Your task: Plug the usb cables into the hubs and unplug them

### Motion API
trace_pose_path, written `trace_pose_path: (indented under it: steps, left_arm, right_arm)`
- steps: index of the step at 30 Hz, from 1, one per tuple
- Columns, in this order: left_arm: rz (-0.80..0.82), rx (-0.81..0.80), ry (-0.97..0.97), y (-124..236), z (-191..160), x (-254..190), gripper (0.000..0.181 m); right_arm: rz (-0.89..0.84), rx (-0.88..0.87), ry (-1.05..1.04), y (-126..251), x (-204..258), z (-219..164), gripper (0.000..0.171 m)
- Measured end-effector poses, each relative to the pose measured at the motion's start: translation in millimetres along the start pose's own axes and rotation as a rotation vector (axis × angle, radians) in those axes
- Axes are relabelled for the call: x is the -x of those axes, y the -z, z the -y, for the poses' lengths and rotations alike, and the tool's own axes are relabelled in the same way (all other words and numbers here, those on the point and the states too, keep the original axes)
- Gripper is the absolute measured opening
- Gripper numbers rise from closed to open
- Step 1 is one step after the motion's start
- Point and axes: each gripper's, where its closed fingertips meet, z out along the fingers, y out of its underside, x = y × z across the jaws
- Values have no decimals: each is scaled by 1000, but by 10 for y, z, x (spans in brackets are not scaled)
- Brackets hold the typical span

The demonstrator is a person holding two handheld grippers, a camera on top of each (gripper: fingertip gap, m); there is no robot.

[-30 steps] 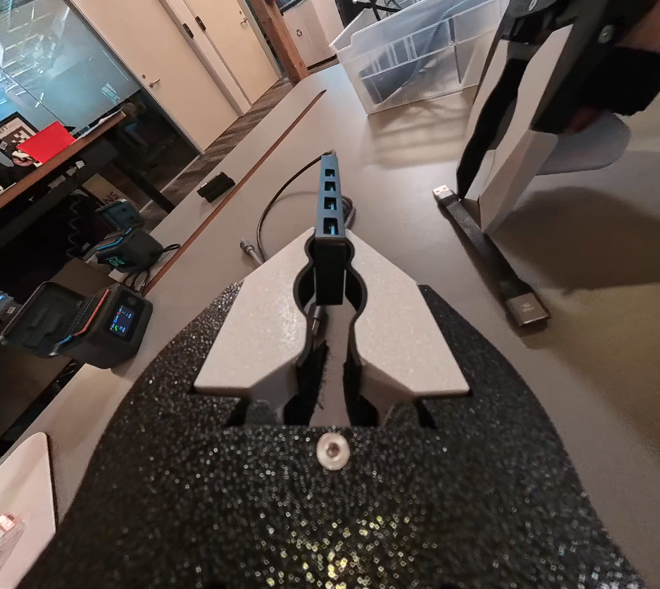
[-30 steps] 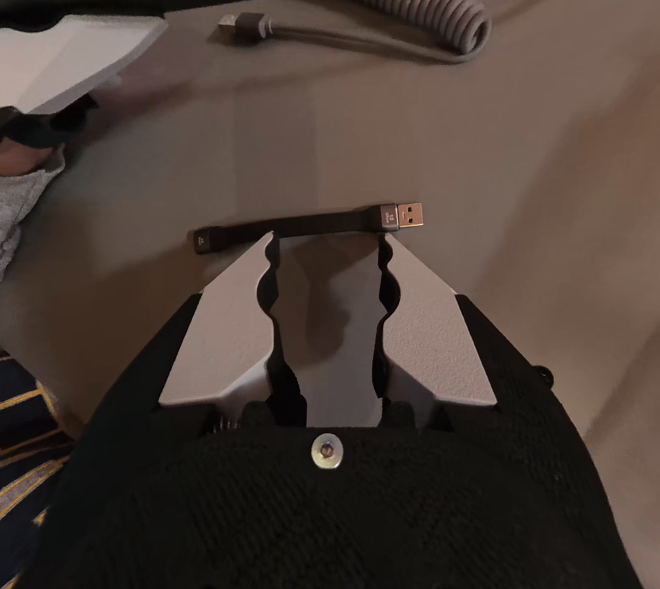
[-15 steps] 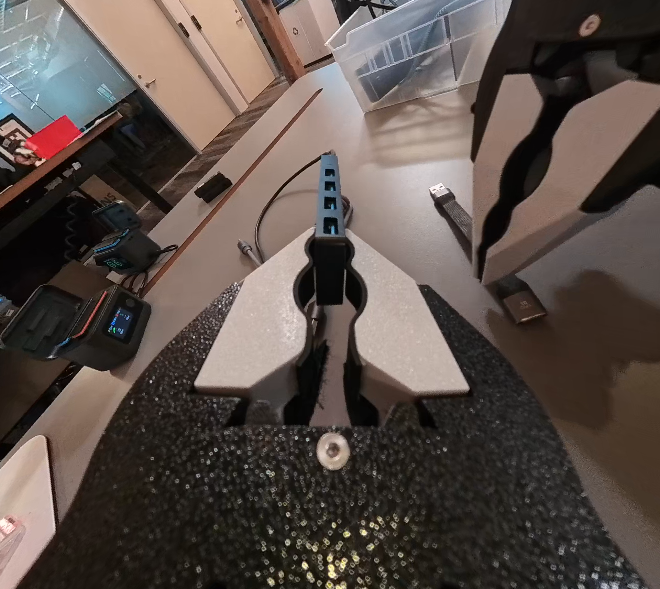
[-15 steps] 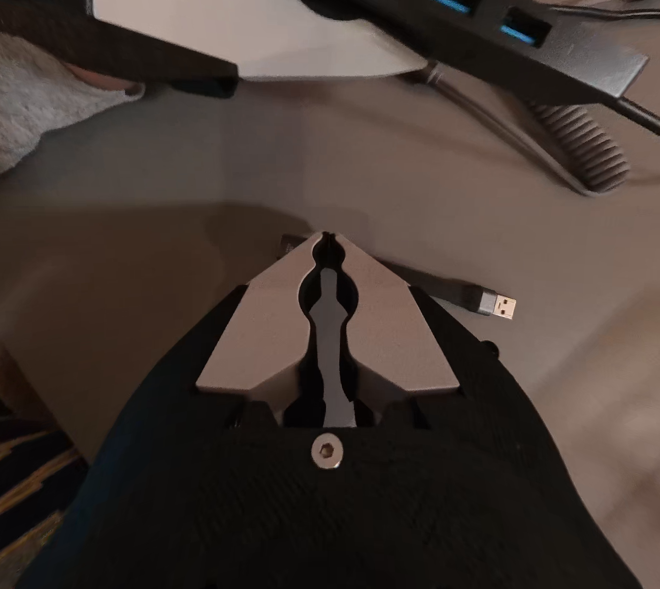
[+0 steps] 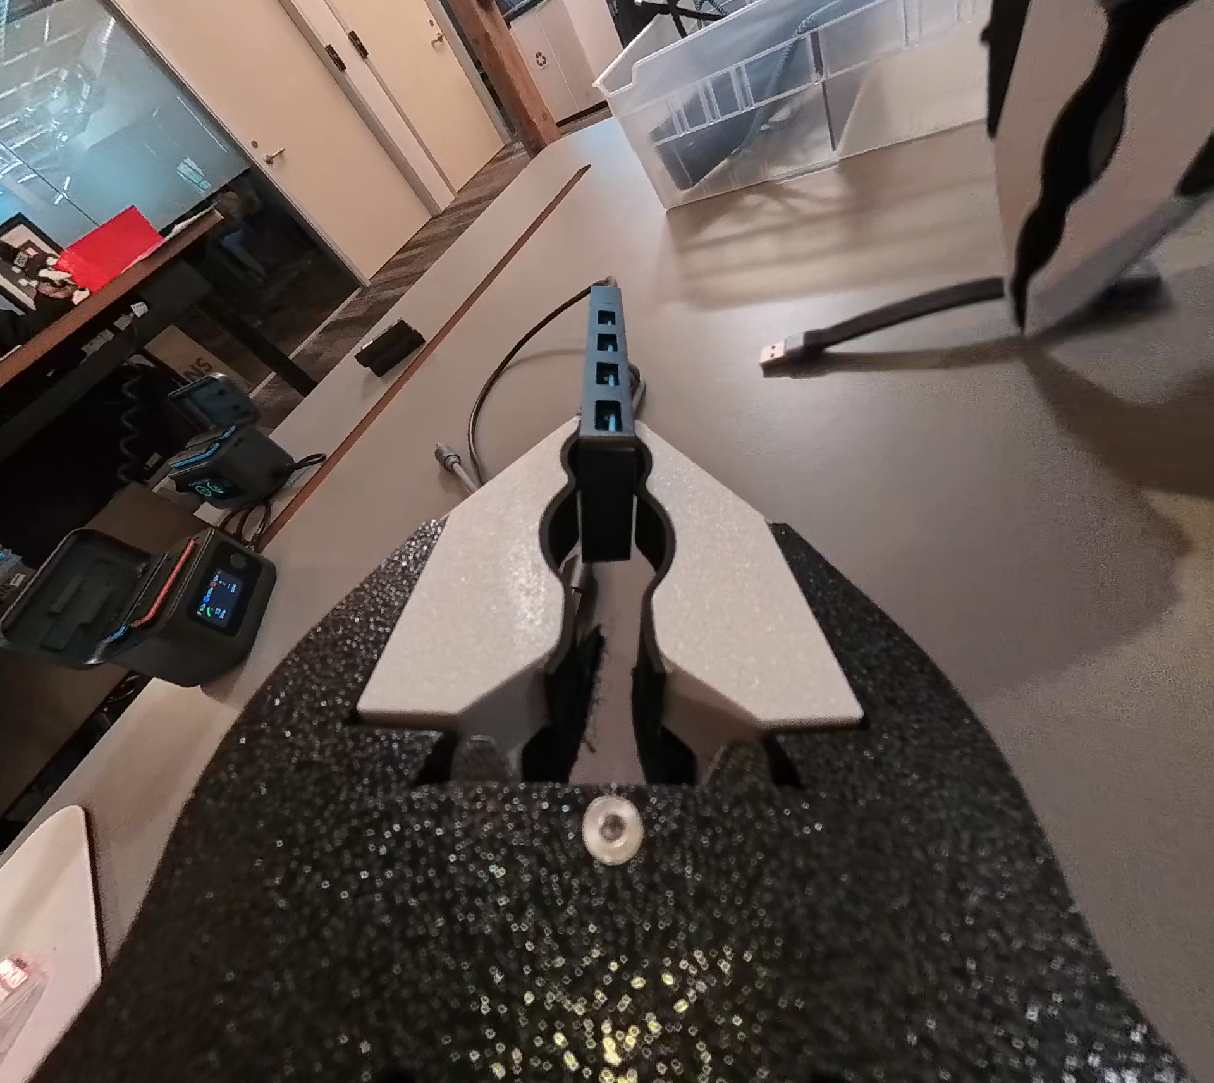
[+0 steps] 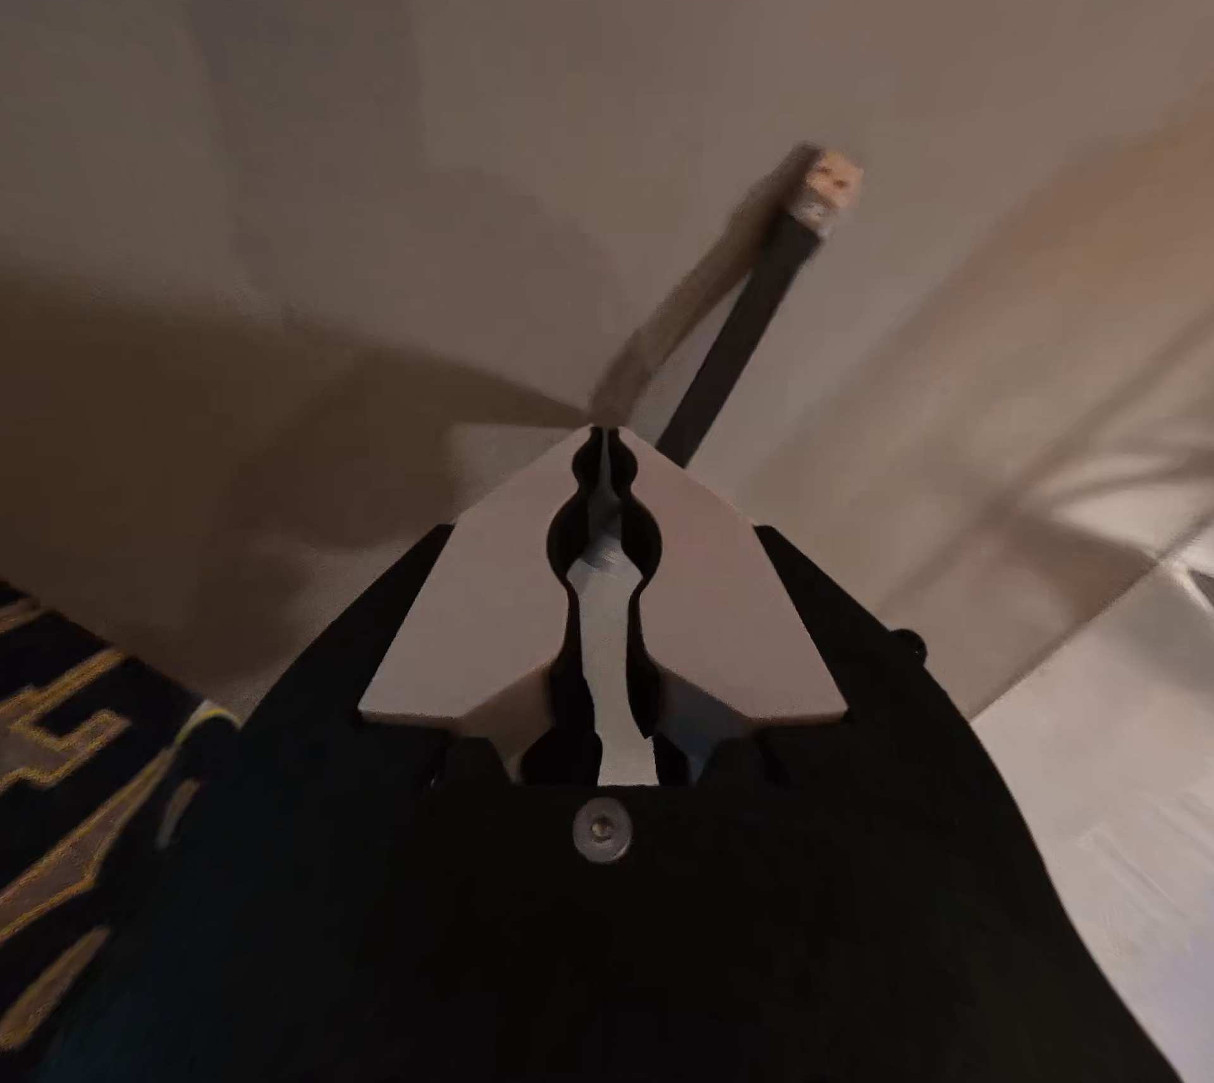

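Note:
My left gripper (image 5: 606, 463) is shut on the near end of a dark blue USB hub (image 5: 607, 368). The hub points forward above the table, its row of ports facing up. My right gripper (image 6: 603, 433) is shut on a short flat black USB cable (image 6: 742, 329) and holds it off the table. The cable's metal plug (image 6: 829, 184) sticks out ahead and to the right. In the left wrist view the right gripper (image 5: 1025, 289) is at the upper right, and the cable (image 5: 906, 316) reaches left with its plug (image 5: 782, 355) free, right of the hub.
A clear plastic bin (image 5: 755, 145) of cables stands at the back. The hub's own lead (image 5: 499, 388) and a grey plug (image 5: 453, 460) lie left of the hub. A small black block (image 5: 387, 345) and dark cases (image 5: 164, 611) sit at the left. Spacing between my two grippers at the tips: around 15 centimetres.
My right gripper has closed on the short cable, lifted it off the table and swung it so the plug points left toward the hub. My left gripper has held the hub still.

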Motion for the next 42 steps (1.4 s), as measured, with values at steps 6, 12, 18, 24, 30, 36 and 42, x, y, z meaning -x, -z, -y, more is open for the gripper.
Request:
trace_pose_path:
  steps: [6, 12, 18, 24, 30, 36, 42]
  left_arm:
    - [-13, 4, -3, -17, -8, -33, 8]
    - [-11, 0, -9, -5, 7, -30, 8]
    - [-17, 2, -14, -13, 2, -44, 8]
    - [2, -9, -56, -9, 26, -34, 8]
    - [9, -38, -138, -1, 98, -91, 9]
    - [-5, -47, -176, -2, 119, -144, 8]
    - [-11, -43, -186, -7, 114, -163, 9]
  right_arm:
    - [-80, -325, -140, 85, -421, 319, 40]
    - [-37, -388, -118, -164, -563, 403, 33]
    - [42, -427, -82, -202, -618, 457, 13]
    - [341, -697, -85, 215, -288, 716, 12]
    - [767, -902, -112, 753, 82, 806, 12]
    - [822, -926, -116, 827, 130, 787, 12]
    - [762, -917, -101, 809, 138, 808, 12]
